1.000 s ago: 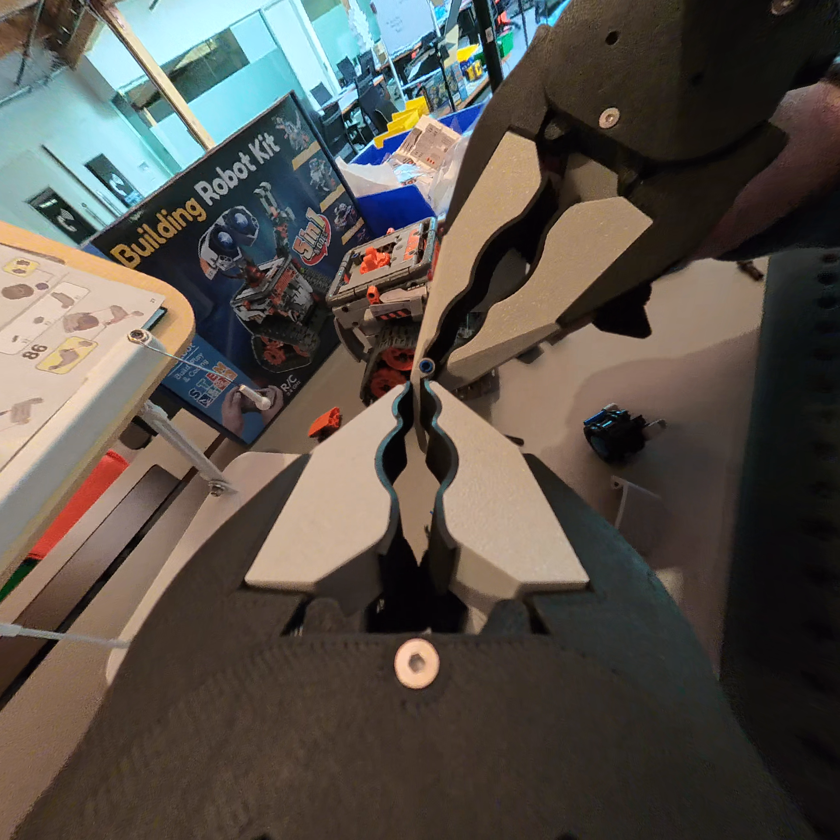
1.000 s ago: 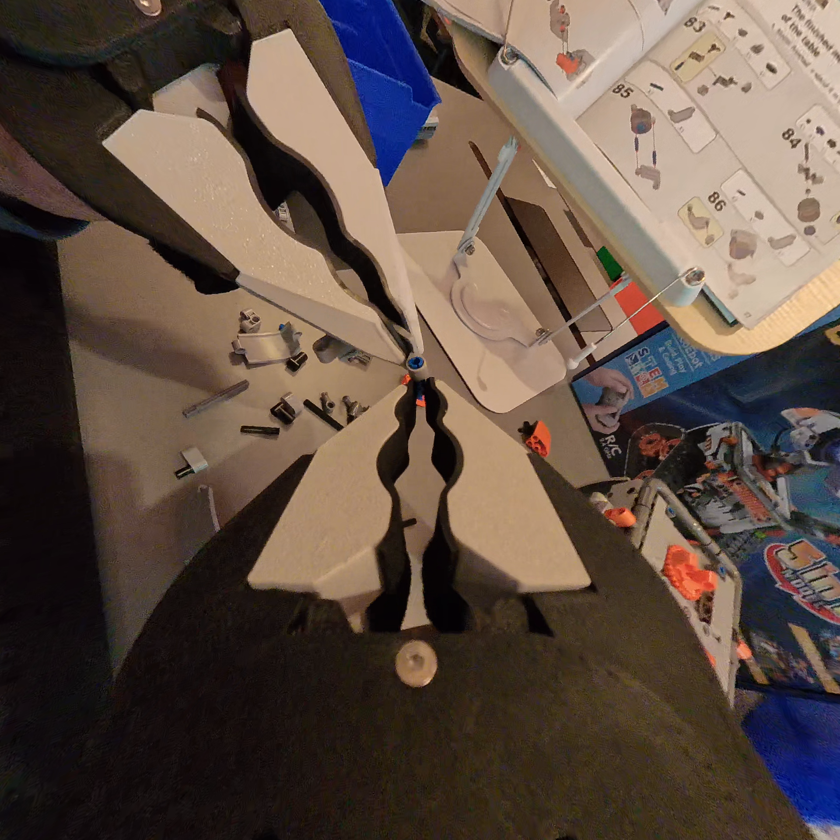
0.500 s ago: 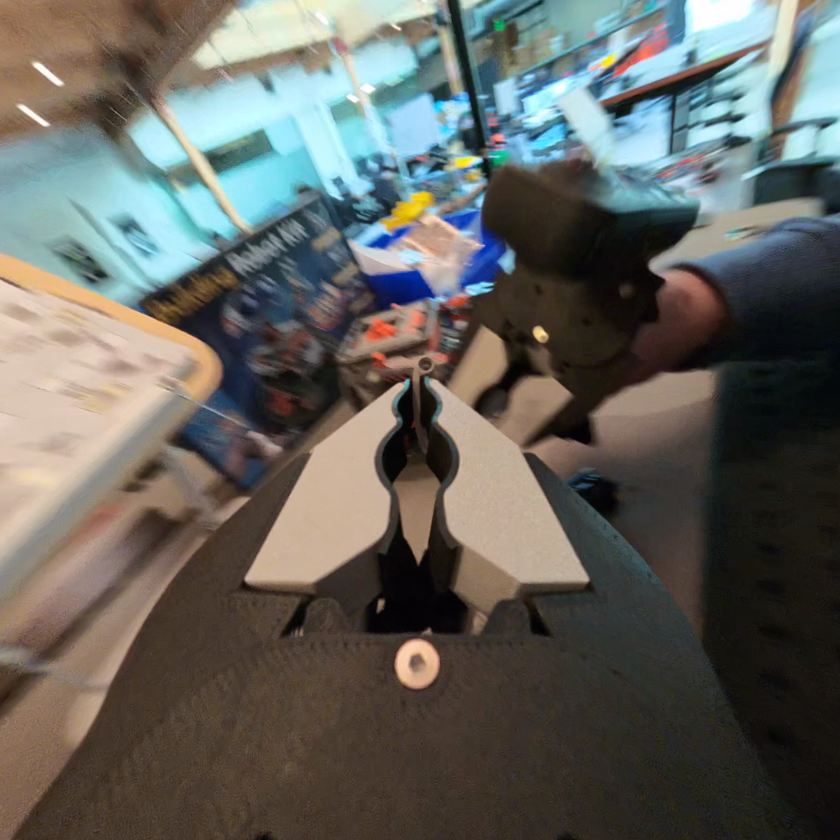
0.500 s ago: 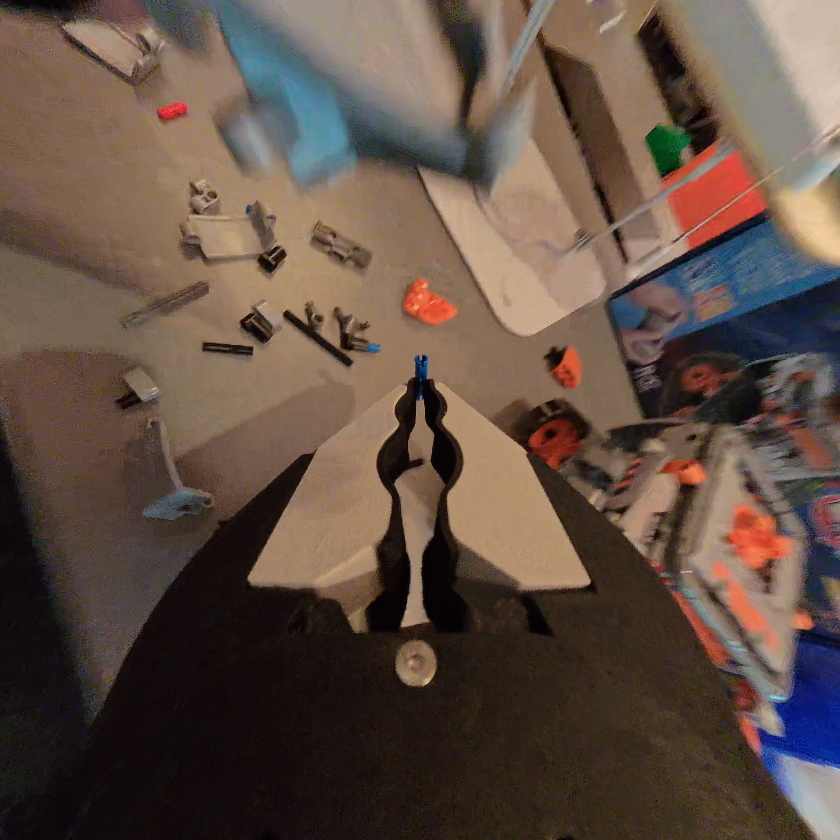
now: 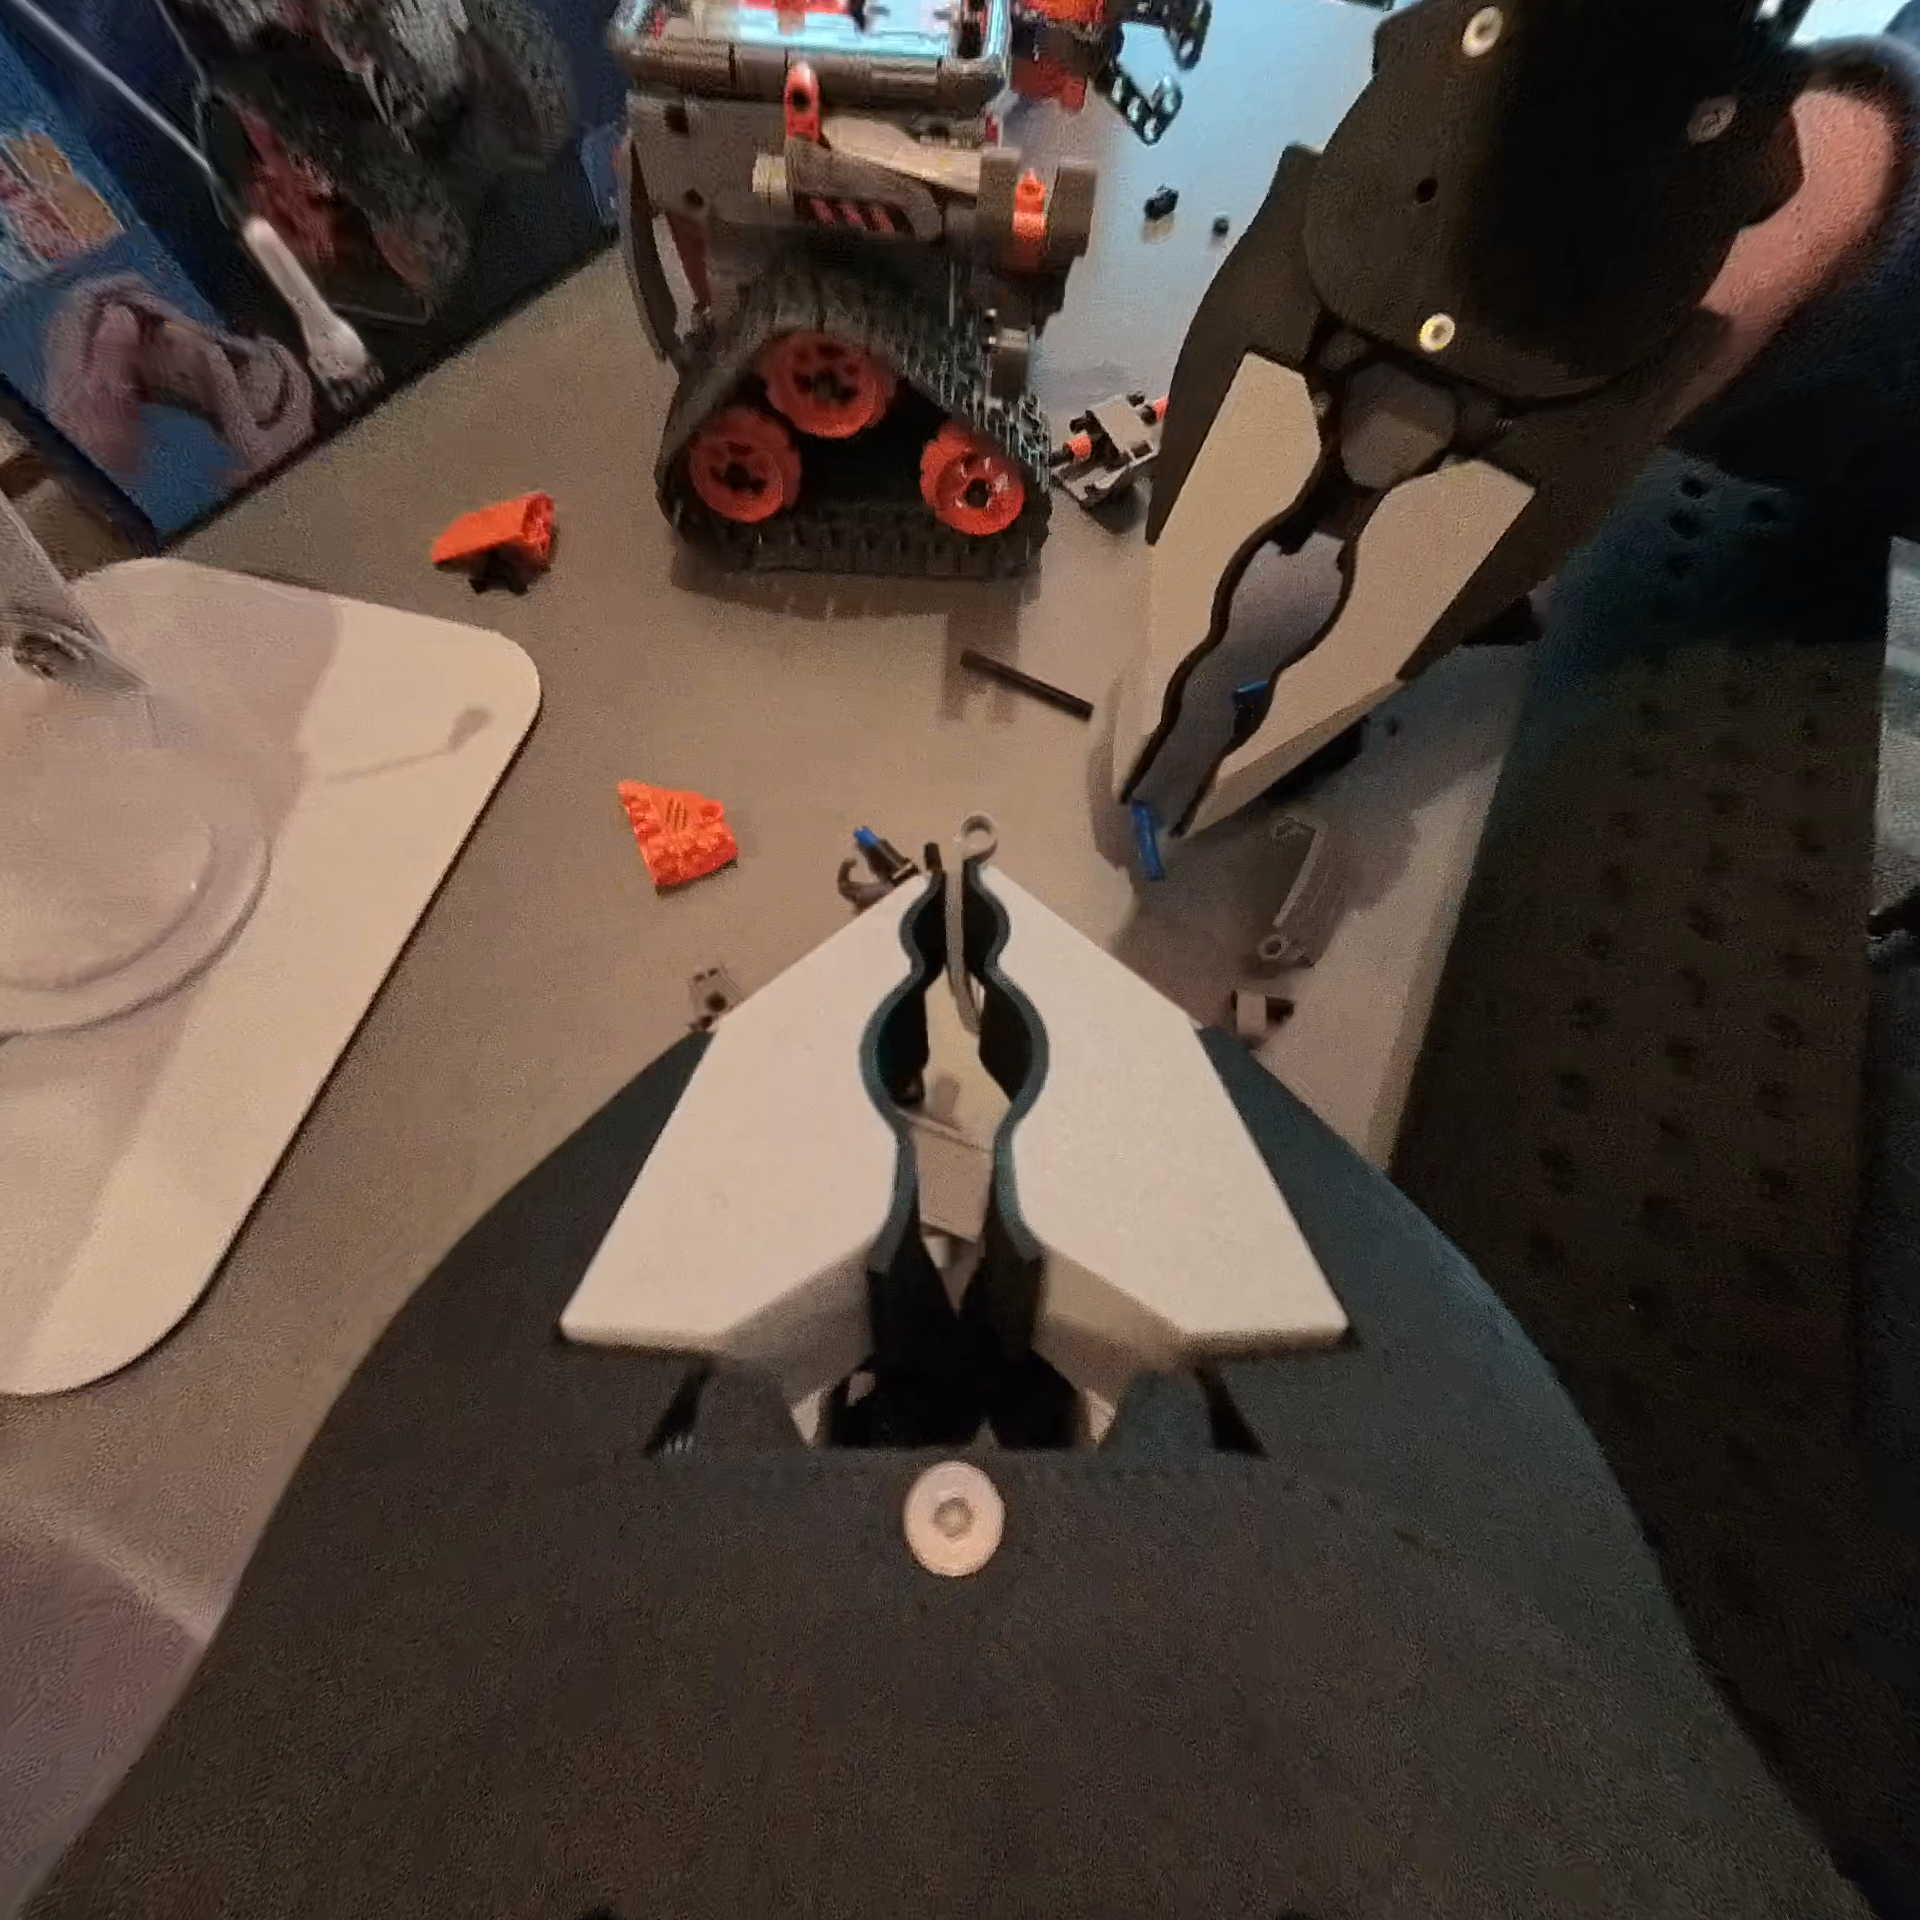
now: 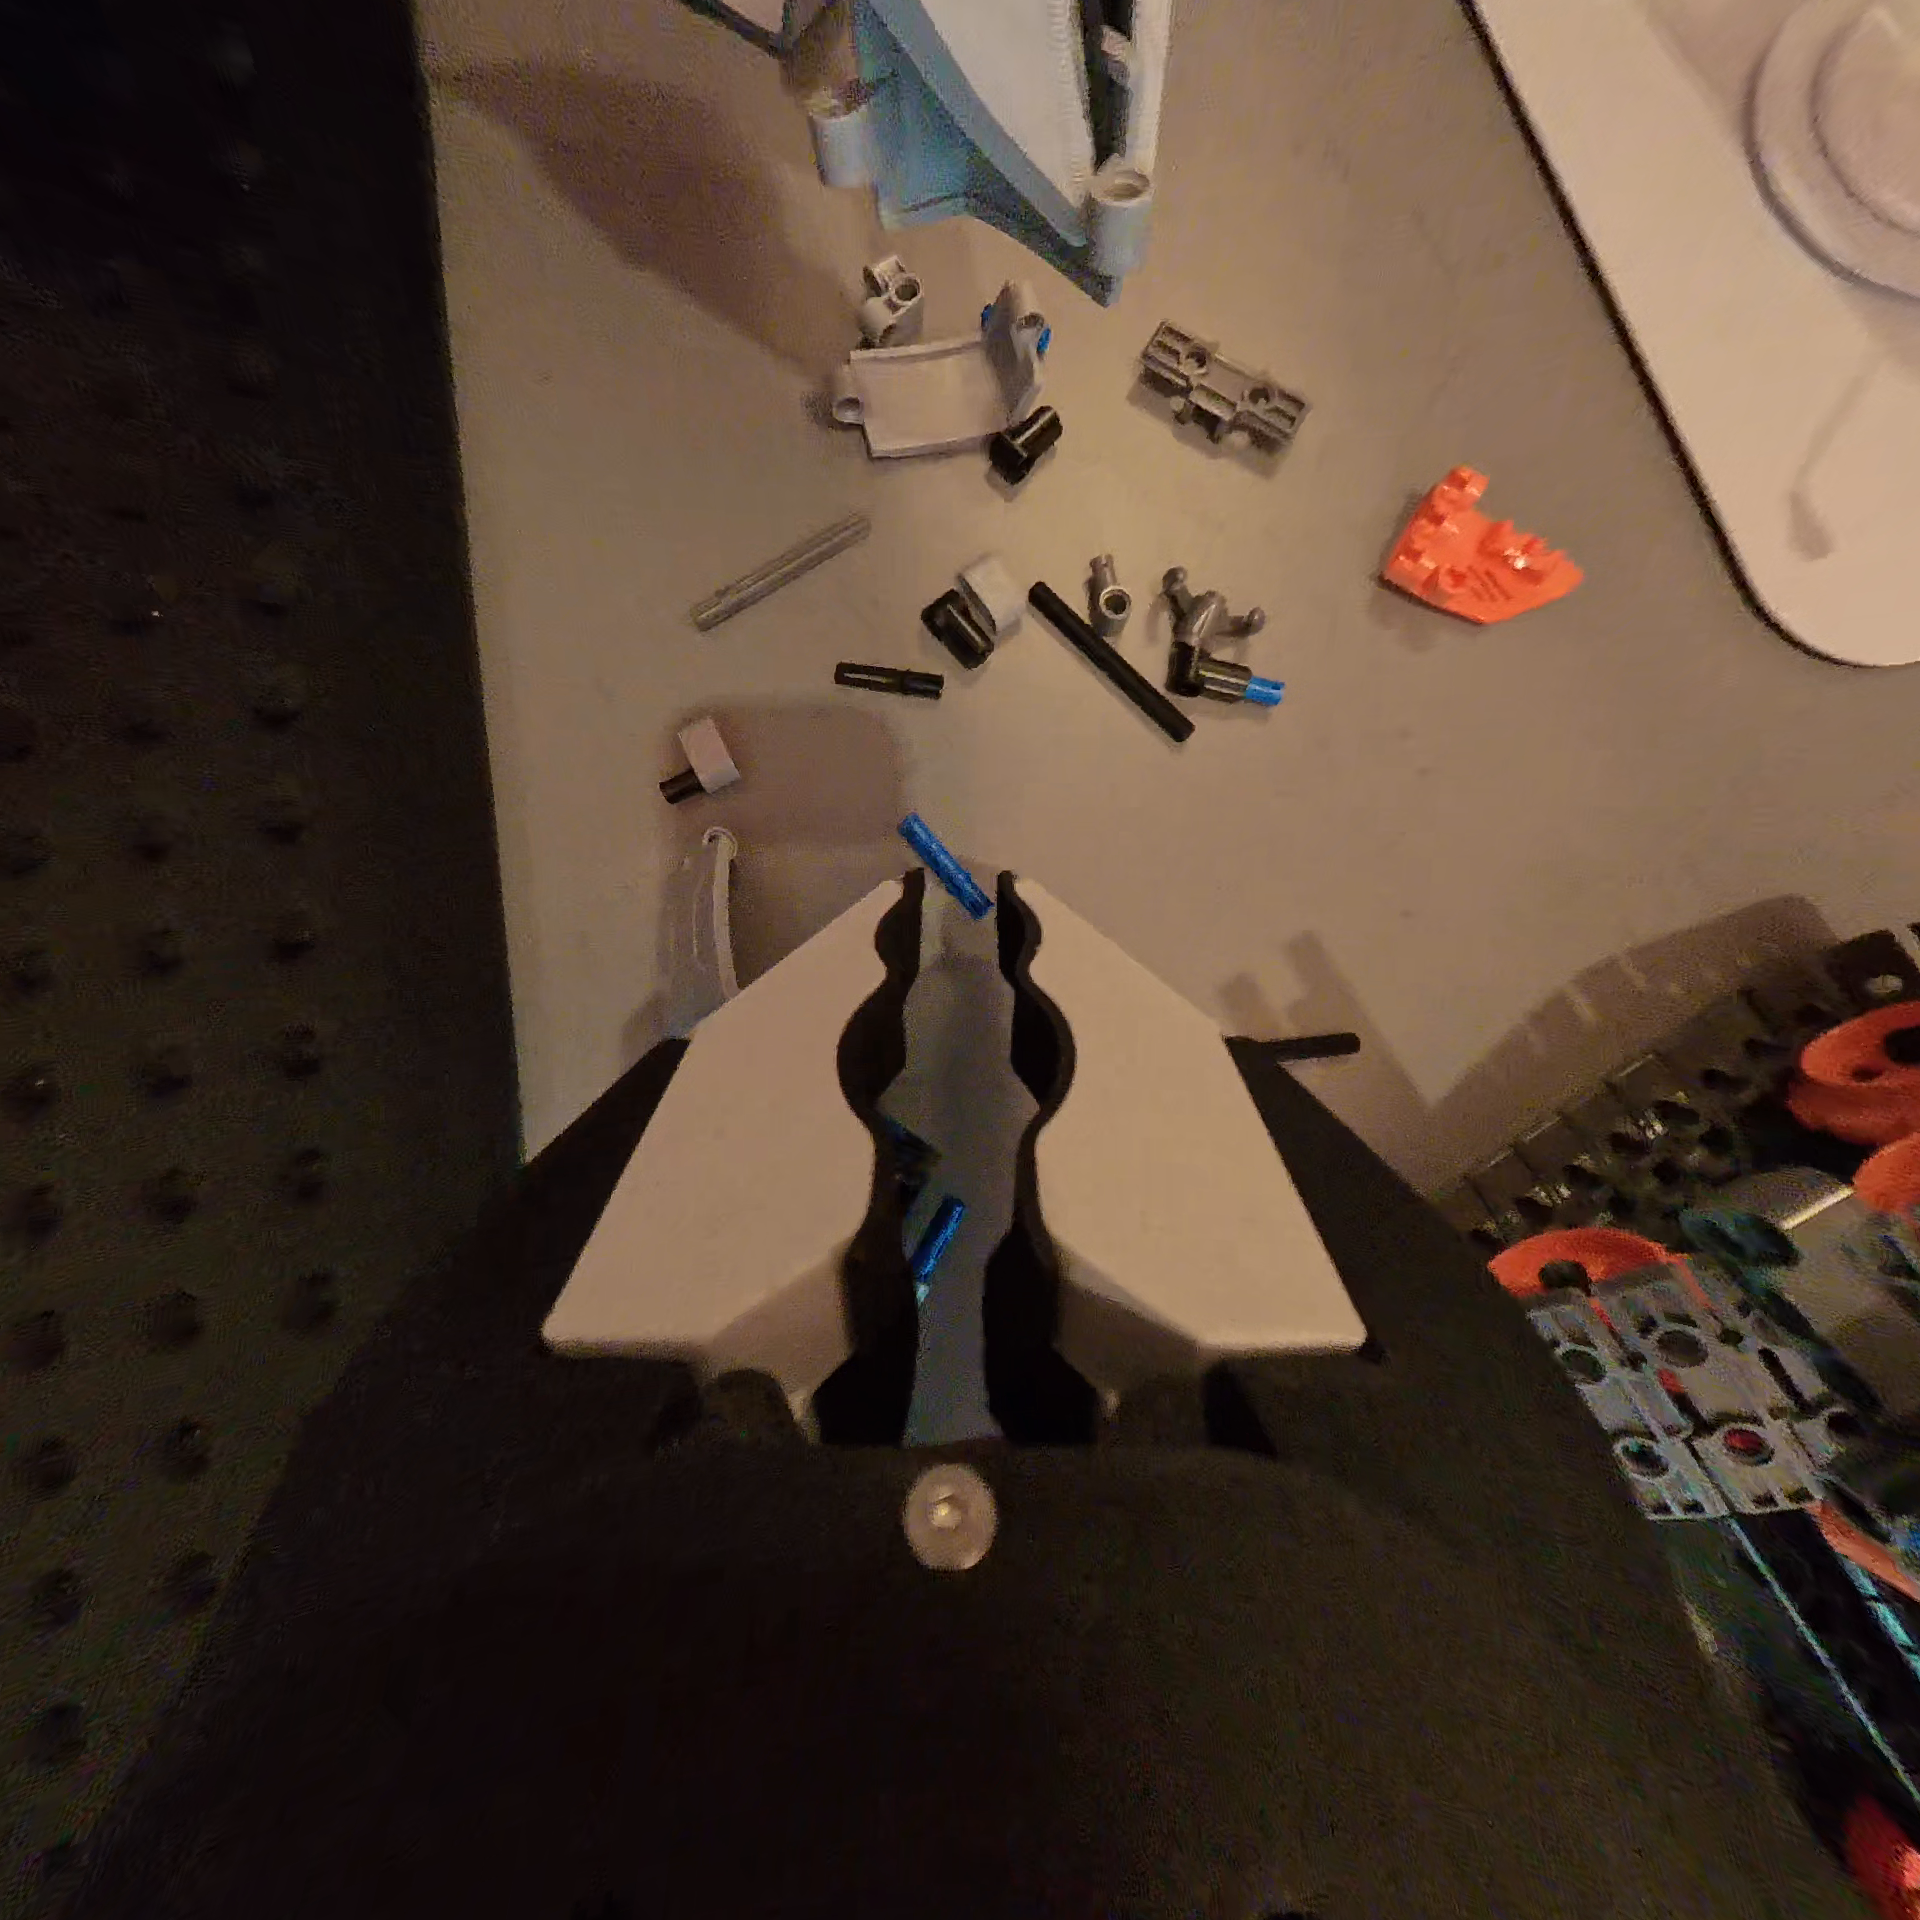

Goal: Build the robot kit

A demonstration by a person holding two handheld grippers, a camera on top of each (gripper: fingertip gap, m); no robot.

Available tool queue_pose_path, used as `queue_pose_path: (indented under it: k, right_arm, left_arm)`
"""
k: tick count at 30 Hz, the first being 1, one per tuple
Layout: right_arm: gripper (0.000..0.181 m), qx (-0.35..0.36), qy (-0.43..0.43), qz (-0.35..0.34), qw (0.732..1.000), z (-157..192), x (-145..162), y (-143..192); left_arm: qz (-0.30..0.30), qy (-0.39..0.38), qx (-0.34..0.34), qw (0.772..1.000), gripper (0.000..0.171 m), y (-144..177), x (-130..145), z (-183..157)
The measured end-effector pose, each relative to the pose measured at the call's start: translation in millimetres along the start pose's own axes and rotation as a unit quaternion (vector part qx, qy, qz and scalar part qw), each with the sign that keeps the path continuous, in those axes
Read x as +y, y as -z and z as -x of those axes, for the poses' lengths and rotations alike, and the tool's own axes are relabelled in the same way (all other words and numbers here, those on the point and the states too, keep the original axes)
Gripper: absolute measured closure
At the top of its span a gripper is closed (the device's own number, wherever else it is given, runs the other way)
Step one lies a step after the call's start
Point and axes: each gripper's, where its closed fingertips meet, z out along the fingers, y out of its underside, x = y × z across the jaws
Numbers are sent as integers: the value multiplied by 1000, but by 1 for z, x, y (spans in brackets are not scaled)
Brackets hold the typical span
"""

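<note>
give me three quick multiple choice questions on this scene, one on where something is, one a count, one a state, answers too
1. Where does the blue pin lie?
A) on a white stand base
B) on the table, at the tips of the right gripper
C) inside a blue bin

2. How many orange wheels show inside the track of the tracked model?
A) one
B) six
C) three

3. How do the jaws of the left gripper stand?
A) closed on a thin grey beam
B) wide apart and empty
C) out of view

Answers:
1 B: the right wrist view shows the pin flat on the grey table at the parted tips.
2 C: the left wrist view shows three orange wheels in a triangle within the dark track.
3 A: the beam's ring end pokes out past the closed tips.
</note>
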Motion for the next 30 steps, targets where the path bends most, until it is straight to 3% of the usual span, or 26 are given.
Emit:
queue_pose_path:
  k: [3, 7, 14, 20, 24, 30]
  right_arm:
    - [157, -18, -7, 16, 1000, 0, 4, 0]
    - [162, -28, 9, -16, 999, 4, -15, 6]
    - [164, -30, 42, 11, 999, 9, -27, -17]
    - [168, -26, 36, -15, 999, 5, -41, -15]
    - [167, -24, 25, -13, 999, 3, -38, -5]
    - [167, -25, 11, -16, 1000, 8, -34, 7]
  left_arm:
    - [-1, 18, -19, 1000, 171, 7, 11, 7]
    - [1, 37, -12, 999, 171, 17, 20, 4]
    - [3, 53, -23, 998, 171, 35, 35, -1]
    - [16, 78, -34, 996, 171, 67, 58, -12]
    - [39, 91, -1, 995, 171, 63, 74, -29]
    - [120, 99, 68, 986, 171, 32, 95, -41]
